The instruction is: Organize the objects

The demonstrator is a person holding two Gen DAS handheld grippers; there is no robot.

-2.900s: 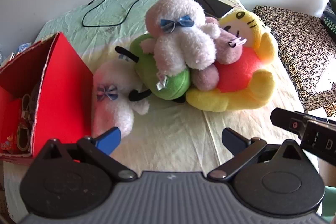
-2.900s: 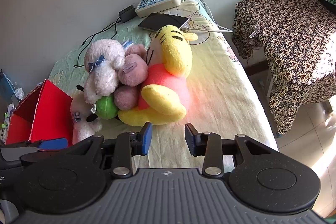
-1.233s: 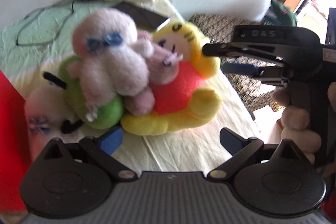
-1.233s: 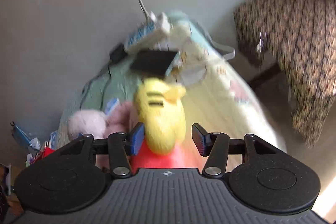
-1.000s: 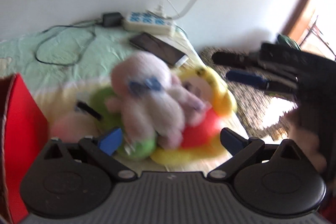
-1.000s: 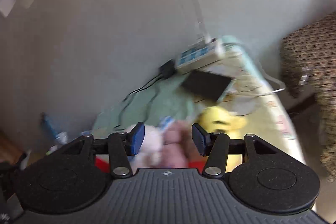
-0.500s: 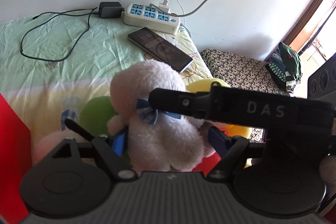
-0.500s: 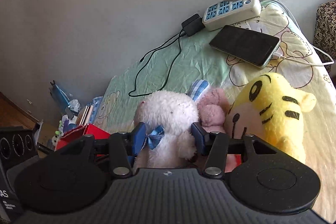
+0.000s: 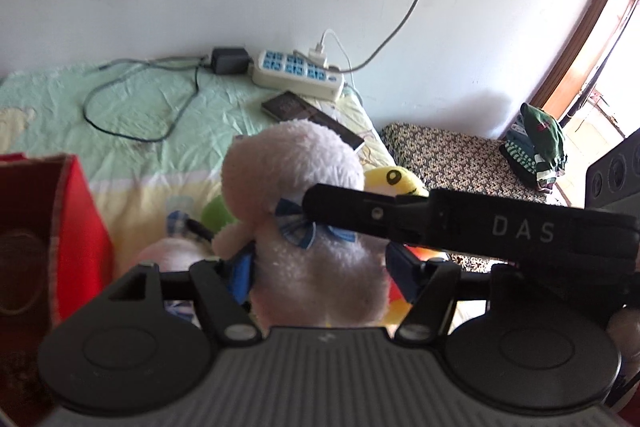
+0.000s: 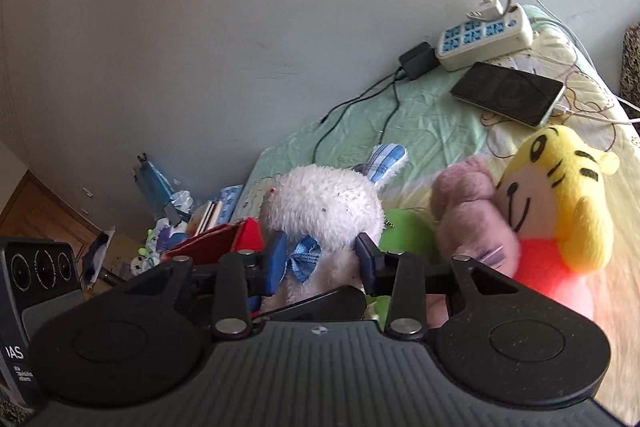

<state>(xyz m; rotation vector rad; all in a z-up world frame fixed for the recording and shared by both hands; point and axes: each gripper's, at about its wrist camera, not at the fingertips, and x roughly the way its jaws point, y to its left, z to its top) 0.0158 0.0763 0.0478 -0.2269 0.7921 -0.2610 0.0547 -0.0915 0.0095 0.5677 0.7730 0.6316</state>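
Note:
A white plush with a blue bow (image 9: 296, 195) (image 10: 320, 211) is gripped by both grippers. My left gripper (image 9: 320, 269) is shut on its body from the sides. My right gripper (image 10: 320, 261) is shut on its neck at the bow, and its finger crosses the left wrist view (image 9: 440, 223). Behind the plush lie a yellow tiger plush (image 10: 560, 195), a pink plush (image 10: 468, 211) and a green plush (image 10: 404, 231). An open red box (image 9: 48, 227) stands at the left.
A power strip (image 9: 298, 73), a charger with cables (image 9: 228, 61) and a phone (image 10: 508, 93) lie at the back of the bed by the wall. A patterned stool with clothes (image 9: 452, 159) stands to the right. Clutter (image 10: 168, 219) sits beyond the bed's left end.
Both grippers came in over the toy pile and closed on the white plush with the blue bow. In the last half second the plush has risen slightly out of the pile.

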